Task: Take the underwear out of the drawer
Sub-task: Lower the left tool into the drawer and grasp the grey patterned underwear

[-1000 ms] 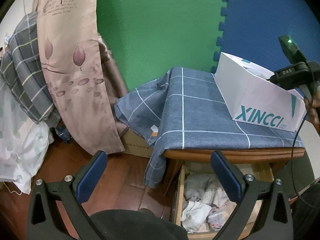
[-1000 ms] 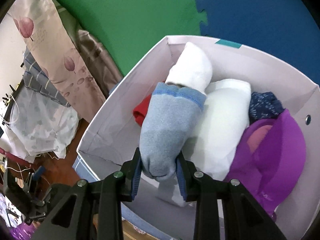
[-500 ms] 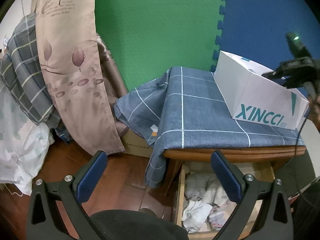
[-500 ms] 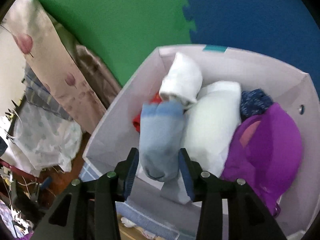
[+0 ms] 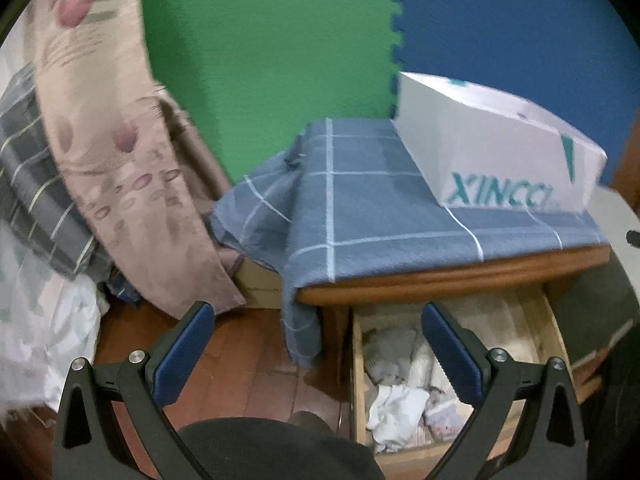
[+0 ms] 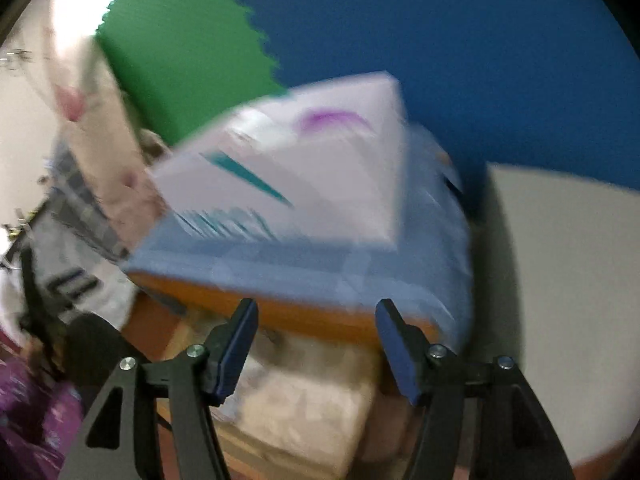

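Note:
The wooden drawer (image 5: 554, 332) stands pulled out under a nightstand covered by a blue checked cloth (image 5: 380, 208). Crumpled pale underwear (image 5: 396, 402) lies in the drawer. On the cloth sits a white box (image 5: 492, 160) printed XINCCI; purple fabric (image 6: 332, 118) shows over its rim in the blurred right wrist view. My left gripper (image 5: 320, 328) hangs open above the floor and the drawer's left side, empty. My right gripper (image 6: 316, 318) has its jaws opening with nothing between them, in front of the nightstand edge above the pale drawer contents (image 6: 304, 412).
A floral curtain (image 5: 120, 152) and a dark plaid blanket (image 5: 36, 200) hang at the left over a wooden floor (image 5: 248, 364). Green and blue foam mats (image 5: 260, 60) line the back wall. A dark rounded thing (image 5: 272, 448) fills the bottom edge.
My right gripper let go of the grey-blue sock in the white box, opened, and swung back and down in front of the nightstand. My left gripper shifted slightly.

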`<move>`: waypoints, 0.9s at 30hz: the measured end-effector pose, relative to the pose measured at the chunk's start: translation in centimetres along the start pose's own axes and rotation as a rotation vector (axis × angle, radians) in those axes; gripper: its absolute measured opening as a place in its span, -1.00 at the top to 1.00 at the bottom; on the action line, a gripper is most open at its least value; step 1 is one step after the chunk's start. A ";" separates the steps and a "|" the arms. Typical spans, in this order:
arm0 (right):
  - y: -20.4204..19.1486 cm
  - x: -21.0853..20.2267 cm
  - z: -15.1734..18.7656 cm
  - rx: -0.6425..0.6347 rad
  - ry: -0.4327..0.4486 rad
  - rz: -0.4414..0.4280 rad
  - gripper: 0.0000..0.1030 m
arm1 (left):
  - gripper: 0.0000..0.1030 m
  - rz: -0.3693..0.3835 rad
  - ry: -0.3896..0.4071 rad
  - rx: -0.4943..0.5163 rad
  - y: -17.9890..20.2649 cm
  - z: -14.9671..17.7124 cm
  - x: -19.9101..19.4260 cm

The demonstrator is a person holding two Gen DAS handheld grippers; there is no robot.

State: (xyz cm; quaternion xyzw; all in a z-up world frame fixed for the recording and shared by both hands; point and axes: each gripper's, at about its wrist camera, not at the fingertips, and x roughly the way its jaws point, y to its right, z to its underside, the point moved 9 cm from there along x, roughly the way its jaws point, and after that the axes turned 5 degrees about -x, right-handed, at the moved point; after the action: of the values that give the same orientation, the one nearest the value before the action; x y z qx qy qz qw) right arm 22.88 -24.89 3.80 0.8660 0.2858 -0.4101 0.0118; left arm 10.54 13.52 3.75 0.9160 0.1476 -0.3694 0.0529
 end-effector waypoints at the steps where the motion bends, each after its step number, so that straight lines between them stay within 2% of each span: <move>1: 0.5 0.0 0.9 0.011 -0.005 0.005 -0.21 | -0.99 0.000 -0.006 0.026 0.6 0.1 0.0; 3: 1.3 -0.8 1.6 0.035 0.016 -0.010 -0.21 | -0.99 0.020 -0.035 0.111 2.6 1.0 0.2; 6: 0.8 -2.6 0.7 0.024 0.125 -0.025 -0.21 | -0.99 0.061 -0.090 0.224 6.0 2.8 0.5; 10: 1.6 -2.5 0.7 0.074 0.130 -0.053 -0.21 | -0.99 0.108 -0.174 0.325 10.6 5.9 1.5; 13: 1.4 -2.7 0.7 0.081 0.141 -0.076 -0.21 | -0.99 0.098 -0.280 0.402 13.3 8.4 3.6; 17: 1.4 -3.1 0.8 0.084 0.157 -0.090 -0.21 | -0.98 0.101 -0.410 0.420 15.6 10.6 6.7; 21: 1.5 -3.2 0.8 0.097 0.164 -0.110 -0.22 | -0.98 0.106 -0.498 0.412 17.7 12.1 9.3; 24: 1.5 -3.3 0.8 0.102 0.167 -0.116 -0.21 | -0.98 0.064 -0.507 0.460 18.6 13.2 11.3; 27: 1.5 -3.3 0.9 0.100 0.167 -0.121 -0.22 | -0.85 0.016 -0.495 0.569 20.1 14.1 12.8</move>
State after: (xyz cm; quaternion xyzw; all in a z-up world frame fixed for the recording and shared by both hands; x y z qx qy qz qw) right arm 21.36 -27.93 5.29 0.8777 0.3170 -0.3503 -0.0800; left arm 16.18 -5.52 -15.55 0.7783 0.0145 -0.6052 -0.1667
